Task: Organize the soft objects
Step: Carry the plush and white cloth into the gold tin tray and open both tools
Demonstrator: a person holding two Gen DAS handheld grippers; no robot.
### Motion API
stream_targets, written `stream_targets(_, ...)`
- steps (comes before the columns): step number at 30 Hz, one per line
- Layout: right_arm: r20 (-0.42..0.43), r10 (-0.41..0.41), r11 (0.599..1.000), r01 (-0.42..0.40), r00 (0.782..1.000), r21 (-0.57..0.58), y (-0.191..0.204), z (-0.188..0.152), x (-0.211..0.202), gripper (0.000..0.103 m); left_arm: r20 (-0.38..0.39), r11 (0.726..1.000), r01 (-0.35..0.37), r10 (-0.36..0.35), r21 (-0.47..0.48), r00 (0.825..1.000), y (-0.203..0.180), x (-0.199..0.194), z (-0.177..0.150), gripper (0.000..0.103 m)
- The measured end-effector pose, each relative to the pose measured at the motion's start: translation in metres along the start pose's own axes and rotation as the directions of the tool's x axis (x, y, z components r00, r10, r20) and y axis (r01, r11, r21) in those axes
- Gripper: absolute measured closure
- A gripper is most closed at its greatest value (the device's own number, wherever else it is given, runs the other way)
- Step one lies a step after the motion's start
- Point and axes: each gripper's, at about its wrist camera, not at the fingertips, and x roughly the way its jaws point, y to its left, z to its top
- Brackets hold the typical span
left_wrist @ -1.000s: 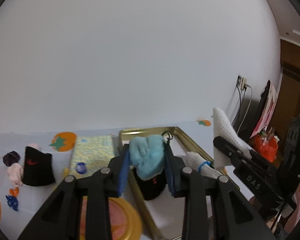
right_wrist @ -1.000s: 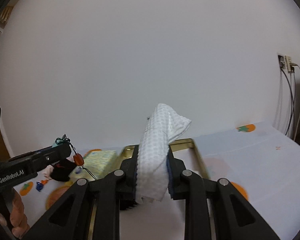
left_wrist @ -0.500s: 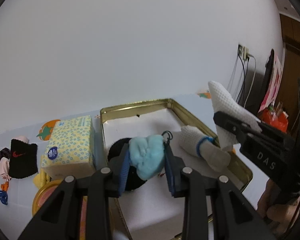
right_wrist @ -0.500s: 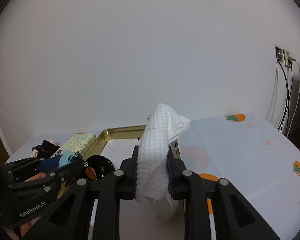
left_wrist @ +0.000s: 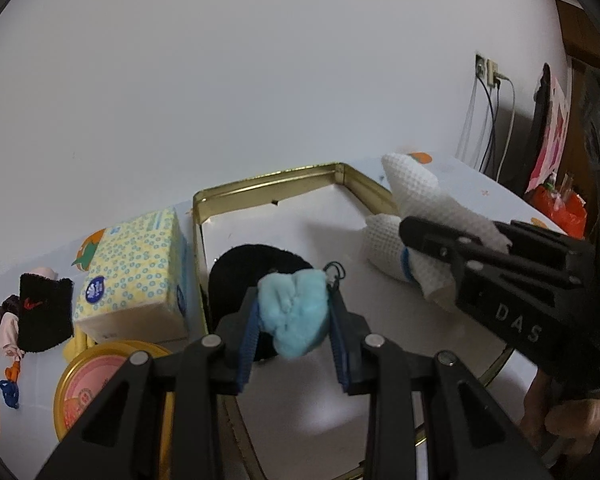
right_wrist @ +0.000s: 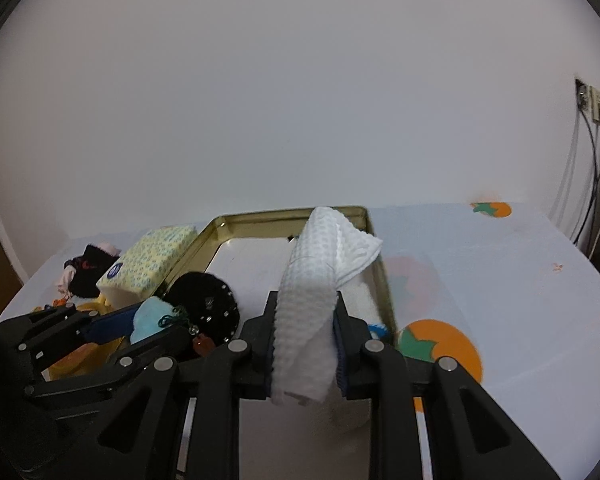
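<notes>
Here we hold a tool in each hand above a gold-rimmed tin tray [left_wrist: 260,178] that sits on a white tablecloth [right_wrist: 500,264] printed with orange fruit. Our left gripper [left_wrist: 294,316] is clamped on a light blue fluffy piece [left_wrist: 296,314]; its blue pads press the fluff from both sides, and a small dark loop of cord pokes out at the piece's upper right. In the right wrist view the same left gripper [right_wrist: 156,326] comes in from the lower left with the blue fluff [right_wrist: 150,318] pinched in it. Just behind the fluff, inside the tray near its left wall, lies a round black pad [left_wrist: 256,264]; we cannot tell whether the fluff touches it.

Our right gripper [right_wrist: 304,344] is closed tight on a white waffle-weave cloth [right_wrist: 312,292], which stands up between the pads and folds over at the top, its loose corner hanging to the right. Seen from the left wrist, that cloth [left_wrist: 416,196] sticks out of the right gripper [left_wrist: 432,240] over the tray's right side. Under it, inside the tray by the right wall, rests a white rolled bundle [left_wrist: 384,246] with a blue band; it is partly hidden by the gripper.

Outside the tray, just beside its left wall, stands a yellow patterned tissue pack [left_wrist: 134,272]. Near that lie a black wristband [left_wrist: 42,316] with a red mark and a round yellow tin lid [left_wrist: 96,392]. A plain white wall [right_wrist: 300,100] fills the background.
</notes>
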Motion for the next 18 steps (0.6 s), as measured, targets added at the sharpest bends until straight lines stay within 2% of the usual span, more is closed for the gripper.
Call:
stream_targets(4,-0.037,0.035,0.999,-0.034,0.999,0.019,-0.001,-0.001,0.006,0.075,-0.011,1.0,-0.027,0.027,-0.001,1.0,0.002,0.003,-0.003,0.071)
stream_targets(6,-0.054,0.066,0.997,-0.063,0.996,0.046,-0.003,-0.002,0.007,0.069,-0.013,0.999,-0.037,0.037,-0.005,0.999,0.003,0.004,-0.003,0.064)
stream_targets(7,-0.055,0.074,0.996,-0.071,0.996,0.052,-0.003,-0.001,0.009,0.062,-0.009,0.999,-0.045,0.045,-0.007,0.999,0.003,0.003,-0.004,0.063)
stream_targets(9,-0.039,0.09,0.994,-0.087,0.995,0.067,-0.004,0.0,0.007,0.046,0.001,0.998,-0.061,0.061,-0.005,0.998,0.003,0.001,-0.003,0.05)
stream_targets(10,-0.02,0.103,0.992,-0.101,0.994,0.08,-0.006,0.001,0.003,0.035,0.01,0.998,-0.07,0.07,-0.004,0.998,0.003,-0.001,-0.003,0.032)
stream_targets(11,0.0,0.114,0.989,-0.113,0.993,0.09,-0.007,0.002,-0.001,0.028,0.021,0.997,-0.077,0.077,-0.005,0.997,0.003,-0.003,-0.003,0.015)
stream_targets(13,0.039,0.116,0.987,-0.12,0.992,0.105,-0.011,0.005,-0.008,0.027,0.065,0.996,-0.094,0.094,-0.003,0.993,0.001,-0.012,-0.002,0.0)
stream_targets(15,0.081,0.097,0.987,-0.107,0.992,0.123,-0.015,0.007,-0.015,0.027,0.113,0.994,-0.106,0.105,0.006,0.988,-0.002,-0.021,-0.001,0.0)
stream_targets(18,0.124,0.073,0.985,-0.091,0.99,0.148,-0.02,0.01,-0.022,0.026,0.13,0.993,-0.118,0.116,0.013,0.985,-0.003,-0.024,0.0,0.0)
